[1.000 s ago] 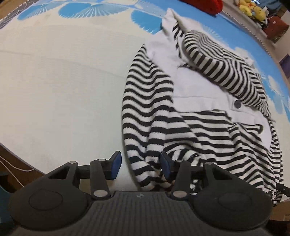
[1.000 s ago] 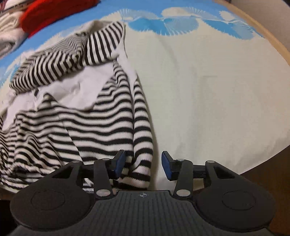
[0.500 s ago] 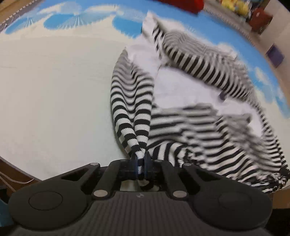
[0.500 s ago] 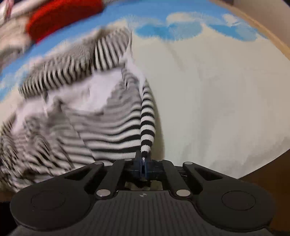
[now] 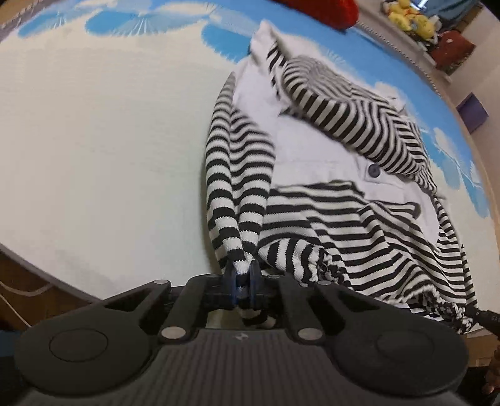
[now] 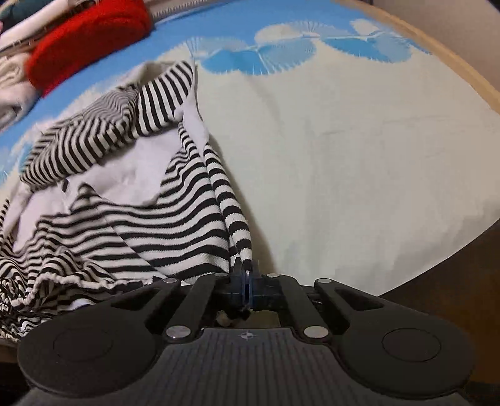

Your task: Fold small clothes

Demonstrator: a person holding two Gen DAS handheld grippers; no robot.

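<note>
Striped black-and-white knit, a small hooded top [image 5: 328, 200] with a plain white front panel, lies spread across the cream and blue cover [image 5: 103, 150] of a bed. I take this garment as my landmark. From my left wrist camera, my left gripper [image 5: 242, 282] sits at the near edge of the garment, its blue-padded fingers [image 5: 253, 278] pinched together on the end of one striped sleeve [image 5: 237, 175]; these fingers have just been closing, then eased a touch, with the cuff caught between them. That sleeve rises from the garment's left side up to the fingers, lifted into a narrow fold. A dark button [image 5: 373, 170] sits near the middle of the white panel, and the striped hood [image 5: 353, 118] lies folded over the far part of the garment. Beyond the garment's far end lies something red [image 5: 322, 11], and yellow soft toys [image 5: 409, 18] sit further off to the right.

From my right wrist camera, my right gripper [image 6: 248, 289] sits at the garment's near right edge, fingers clamped tight on the other striped sleeve [image 6: 231, 215], which runs taut from the garment to them. Past the garment's far left corner lies a red knitted bundle [image 6: 90, 37] beside pale folded fabric [image 6: 12, 90]
</note>
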